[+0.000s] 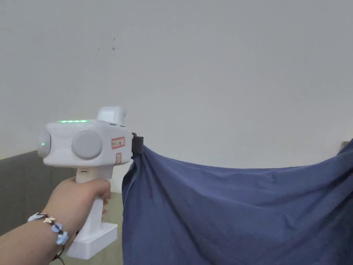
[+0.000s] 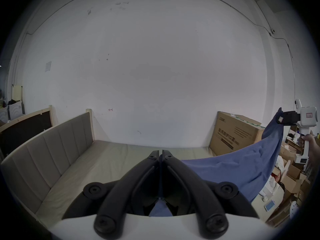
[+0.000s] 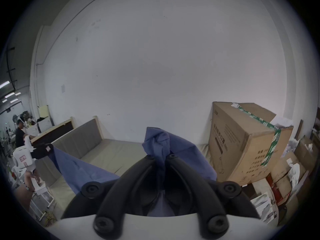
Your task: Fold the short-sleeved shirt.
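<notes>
A blue short-sleeved shirt [image 1: 234, 214] hangs in the air, stretched between both grippers, its top edge sagging in the middle. My left gripper [image 1: 138, 145], white with black jaws, is shut on the shirt's upper left corner. In the left gripper view its jaws [image 2: 160, 152] are closed, with thin blue cloth [image 2: 242, 165] running off to the right gripper [image 2: 280, 120]. In the right gripper view my right gripper [image 3: 162, 155] is shut on a bunched wad of the shirt [image 3: 155, 139]. From there the fabric leads down and left to the left gripper [image 3: 48, 147].
A beige bed [image 2: 107, 157] with a padded headboard [image 2: 52, 148] lies below the shirt, against a white wall. A large cardboard box [image 3: 242, 143] stands at its right end, with smaller boxes and clutter [image 2: 290, 174] beside it. Another person [image 3: 20, 134] stands far off to the left.
</notes>
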Demonstrator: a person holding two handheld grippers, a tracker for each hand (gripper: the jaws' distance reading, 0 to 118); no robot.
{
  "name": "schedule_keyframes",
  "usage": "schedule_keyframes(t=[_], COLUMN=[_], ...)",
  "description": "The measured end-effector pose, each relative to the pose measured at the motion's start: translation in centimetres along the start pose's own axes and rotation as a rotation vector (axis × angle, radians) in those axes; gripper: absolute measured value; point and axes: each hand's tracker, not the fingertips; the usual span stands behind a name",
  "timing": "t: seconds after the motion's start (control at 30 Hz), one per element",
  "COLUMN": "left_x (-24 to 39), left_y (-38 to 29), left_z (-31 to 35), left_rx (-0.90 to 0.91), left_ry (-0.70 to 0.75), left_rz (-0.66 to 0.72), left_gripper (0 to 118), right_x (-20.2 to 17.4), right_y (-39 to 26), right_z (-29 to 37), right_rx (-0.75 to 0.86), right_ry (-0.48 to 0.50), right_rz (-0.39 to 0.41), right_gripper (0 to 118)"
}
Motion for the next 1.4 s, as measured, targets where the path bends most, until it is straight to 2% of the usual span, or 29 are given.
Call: schedule_keyframes(t=[0.23,0.5,0.67,0.87,0.97,1.07,1.13,1.27,1.4], left_x=[-0.7,-1.7,-2.4,-2.6,-2.3,-2.1,-1.7,-0.9,-0.8], left_y=[2.5,1.5,-3.7,-17.0,-23.7,-28.0,-29.3,-29.7,-27.6], left_z=[-6.4,-8.4,-9.3,-8.5,-6.0,-1.6,2.8,10.5,16.7], left_rx=[0.075,0.132,0.004,-0.253,-0.345,-0.340,-0.309,-0.259,-0.206], left_ry=[0.096,0.178,0.168,0.091,0.058,0.030,0.018,0.013,0.019], left_rz=[0.017,0.007,-0.012,-0.001,0.034,0.104,0.119,0.089,0.076], left_gripper=[1,1,1,1,1,1,1,1,1], right_x=[0.1,-0.9,-0.8,0.7,1.5,2.2,2.8,3.6,3.0], right_y=[1.8,-0.2,-5.8,-20.2,-27.8,-33.2,-35.4,-36.0,-35.5], right_z=[-7.7,-12.5,-14.2,-15.0,-13.2,-9.6,-5.4,2.9,9.6], right_rx=[0.012,0.018,-0.046,-0.231,-0.323,-0.373,-0.365,-0.333,-0.306], right_ry=[-0.047,-0.056,-0.050,-0.048,-0.042,-0.035,-0.003,0.021,0.019], right_rz=[-0.045,-0.036,-0.013,-0.108,-0.142,-0.134,-0.162,-0.193,-0.150], right_gripper=[5,6,6,5,6,6,6,6,6])
